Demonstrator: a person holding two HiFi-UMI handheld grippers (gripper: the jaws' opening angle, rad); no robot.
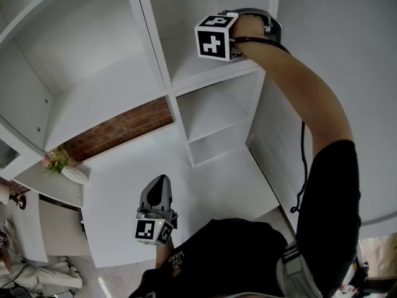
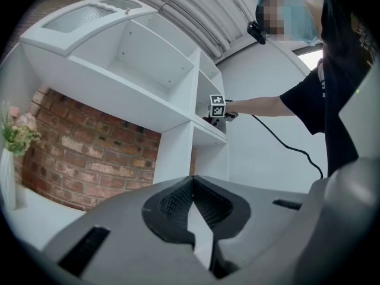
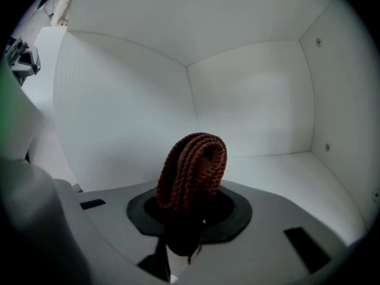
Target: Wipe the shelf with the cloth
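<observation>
A folded brown knitted cloth (image 3: pixel 193 171) stands up between the jaws of my right gripper (image 3: pixel 191 211), which is shut on it. That gripper (image 1: pixel 218 36) is raised into the upper right compartment of the white shelf unit (image 1: pixel 205 73). The cloth hangs just above the compartment's floor (image 3: pixel 285 177), facing the back corner. Whether it touches the floor is hidden. My left gripper (image 1: pixel 160 182) is held low over the white counter, away from the shelves. Its jaws (image 2: pixel 192 186) are shut with nothing between them.
A brick wall (image 1: pixel 121 129) shows behind the lower open bay. A vase of flowers (image 1: pixel 62 166) stands on the counter's left end. A black cable (image 1: pixel 302 166) hangs from the right arm. The compartment's side wall (image 3: pixel 332 100) is close on the right.
</observation>
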